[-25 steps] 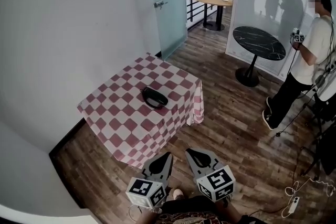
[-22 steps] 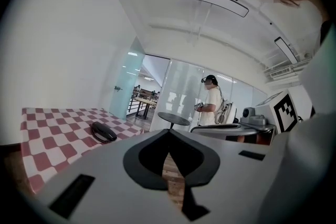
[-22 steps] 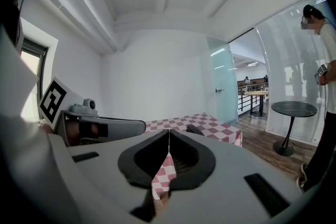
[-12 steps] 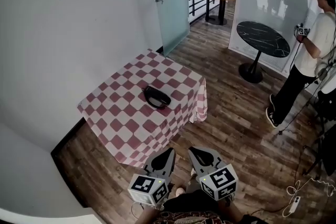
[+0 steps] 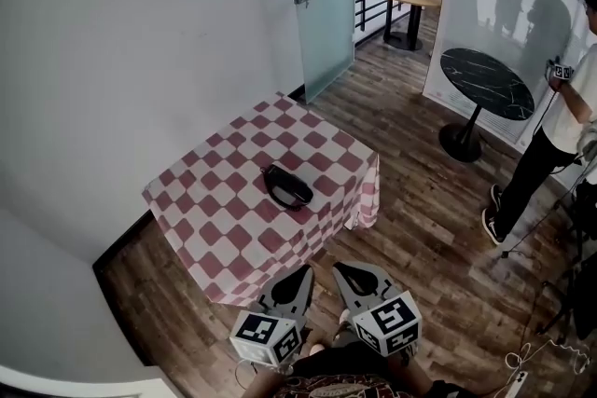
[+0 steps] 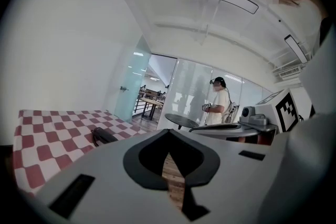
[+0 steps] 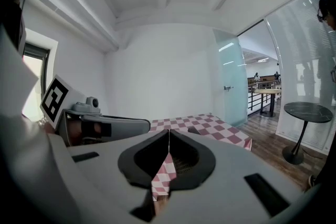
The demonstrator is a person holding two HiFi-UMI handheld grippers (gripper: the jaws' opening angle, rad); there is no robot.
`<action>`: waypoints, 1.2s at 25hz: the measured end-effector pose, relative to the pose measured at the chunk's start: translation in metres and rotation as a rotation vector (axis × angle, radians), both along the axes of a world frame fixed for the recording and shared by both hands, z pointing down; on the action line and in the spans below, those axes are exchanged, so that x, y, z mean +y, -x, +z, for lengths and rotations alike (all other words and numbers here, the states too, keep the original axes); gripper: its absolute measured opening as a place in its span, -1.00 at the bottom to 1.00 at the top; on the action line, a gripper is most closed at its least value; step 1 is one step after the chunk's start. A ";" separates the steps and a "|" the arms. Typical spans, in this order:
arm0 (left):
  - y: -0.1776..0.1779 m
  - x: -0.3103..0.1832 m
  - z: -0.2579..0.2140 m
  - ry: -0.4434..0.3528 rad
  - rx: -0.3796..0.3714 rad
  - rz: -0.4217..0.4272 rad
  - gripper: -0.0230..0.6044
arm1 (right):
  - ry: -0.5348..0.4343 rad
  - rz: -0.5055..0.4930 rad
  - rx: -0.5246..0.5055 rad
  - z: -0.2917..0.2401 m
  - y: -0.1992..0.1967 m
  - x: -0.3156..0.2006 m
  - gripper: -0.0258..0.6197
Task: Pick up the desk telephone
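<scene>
Plank floor [image 5: 420, 228] all round, a white wall [image 5: 140, 33] just behind the table [image 5: 215, 238], a frosted glass door [image 5: 322, 5] past the table's far corner. Draped in a red-and-white checked cloth down to the edges, otherwise bare. Well off to the table's right, a round black pedestal table [image 5: 486, 84] and a person [image 5: 560, 135] standing beside it (also carrying a marker cube). Near the middle of the checked table, a little toward its right edge: the desk telephone [image 5: 286, 186], dark and low, lying flat and touched by nothing. Looks like the approach step, with no reach begun. Just short of the table's near edge, side by side: the left gripper [image 5: 301, 272] and the right gripper [image 5: 341, 267], both pinched closed with tips meeting and nothing between them, both aimed across the table. Calls next for coming in over the table's near edge, spreading at least one pair of jaws, and lining up on the telephone's body before closing. Probably needs a grip across a narrow part, since the shape seems broad and flat.
</scene>
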State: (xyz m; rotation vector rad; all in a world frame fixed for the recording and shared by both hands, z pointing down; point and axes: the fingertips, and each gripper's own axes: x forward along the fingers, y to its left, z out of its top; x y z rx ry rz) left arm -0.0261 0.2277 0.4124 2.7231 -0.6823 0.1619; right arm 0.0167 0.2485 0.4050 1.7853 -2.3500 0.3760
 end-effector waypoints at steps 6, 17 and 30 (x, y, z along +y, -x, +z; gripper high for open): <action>-0.025 -0.024 -0.005 -0.008 0.000 -0.008 -0.90 | 0.007 -0.031 -0.009 -0.001 -0.022 -0.024 -0.86; -0.064 -0.048 -0.007 -0.021 -0.014 -0.072 -0.90 | -0.010 -0.098 -0.006 -0.008 -0.063 -0.055 -0.86; -0.074 -0.070 0.000 -0.007 -0.013 -0.147 -0.90 | -0.006 -0.146 -0.020 -0.002 -0.078 -0.079 -0.86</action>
